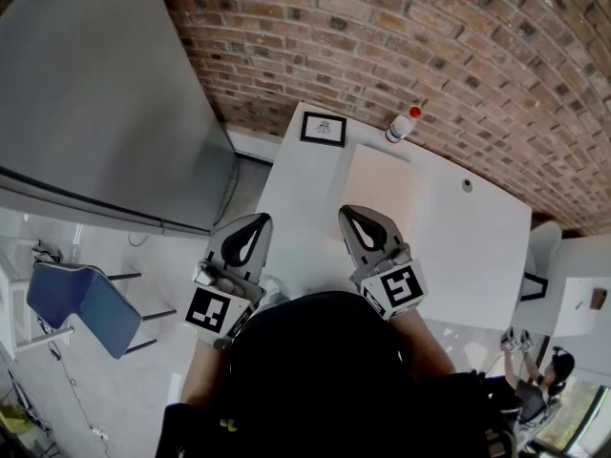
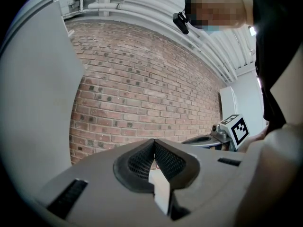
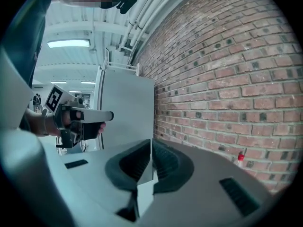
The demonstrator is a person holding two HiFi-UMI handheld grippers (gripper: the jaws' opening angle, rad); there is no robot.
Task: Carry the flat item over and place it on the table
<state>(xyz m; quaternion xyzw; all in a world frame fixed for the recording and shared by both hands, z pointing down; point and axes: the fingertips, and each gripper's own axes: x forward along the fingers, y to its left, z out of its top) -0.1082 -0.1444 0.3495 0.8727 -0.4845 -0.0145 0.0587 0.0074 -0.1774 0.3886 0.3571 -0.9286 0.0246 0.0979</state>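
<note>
Low in the frame, the left claw (image 1: pixel 260 221) and the right claw (image 1: pixel 347 211) each have their jaws pressed together on nothing. Their cubes bear black-and-white square markers, with no legible writing. Just past the right claw's tip, the flat white board (image 1: pixel 387 184) lies on the white table (image 1: pixel 477 246), its long axis running up-frame toward the brick wall (image 1: pixel 430 46). Beyond it stand a framed drawing (image 1: pixel 323 129) and a red-capped bottle (image 1: pixel 401 125), contents indiscernible.

The bench (image 1: pixel 477 246) stands against the brick wall (image 1: pixel 430 46). A flat panel (image 1: pixel 382 184) lies on the bench. A framed picture (image 1: pixel 323 129) and a bottle (image 1: pixel 402 125) sit at the bench's wall edge. A chair (image 1: pixel 84 303) stands well left of the bench.
</note>
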